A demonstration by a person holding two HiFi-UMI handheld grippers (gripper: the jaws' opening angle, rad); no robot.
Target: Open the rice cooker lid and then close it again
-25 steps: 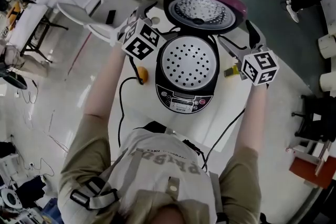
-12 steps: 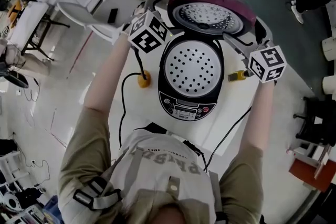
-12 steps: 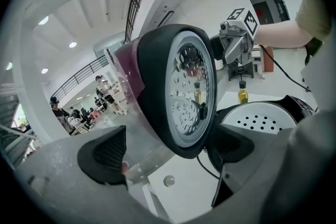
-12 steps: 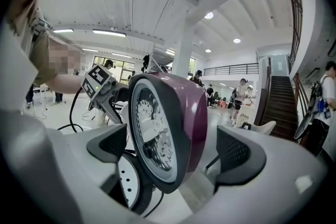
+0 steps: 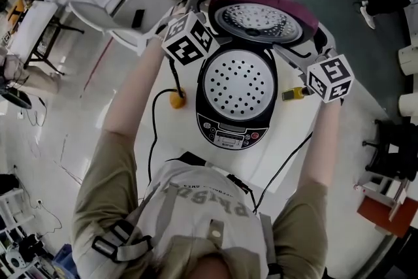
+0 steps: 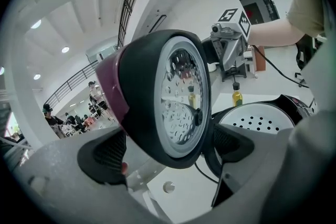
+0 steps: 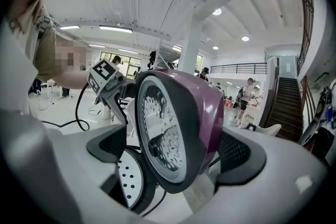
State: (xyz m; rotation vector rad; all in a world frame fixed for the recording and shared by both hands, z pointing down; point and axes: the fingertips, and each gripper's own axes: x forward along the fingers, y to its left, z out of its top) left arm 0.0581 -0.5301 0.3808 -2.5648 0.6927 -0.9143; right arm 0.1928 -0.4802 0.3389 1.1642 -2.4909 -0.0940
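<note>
- The rice cooker (image 5: pixel 230 131) sits on a white table (image 5: pixel 186 140), its control panel at 6 o'clock, towards the person.
- Its purple lid (image 5: pixel 261 15) is raised at the body's 12 o'clock, metal inner face showing.
- A white perforated plate (image 5: pixel 238 85) covers the open pot.
- The left gripper (image 6: pixel 170 149) is at the pot's 10 o'clock. Its jaws are spread wide, one either side of the lid's edge; whether they touch it I cannot tell.
- The right gripper (image 7: pixel 176 153) is at the pot's 2 o'clock, jaws likewise wide apart with the lid's edge between them.
- A small orange thing (image 5: pixel 175 99) lies at the cooker's 9 o'clock, beside a black cable (image 5: pixel 152 134).
- A small bottle of yellow liquid (image 5: pixel 294 93) stands at 3 o'clock.
</note>
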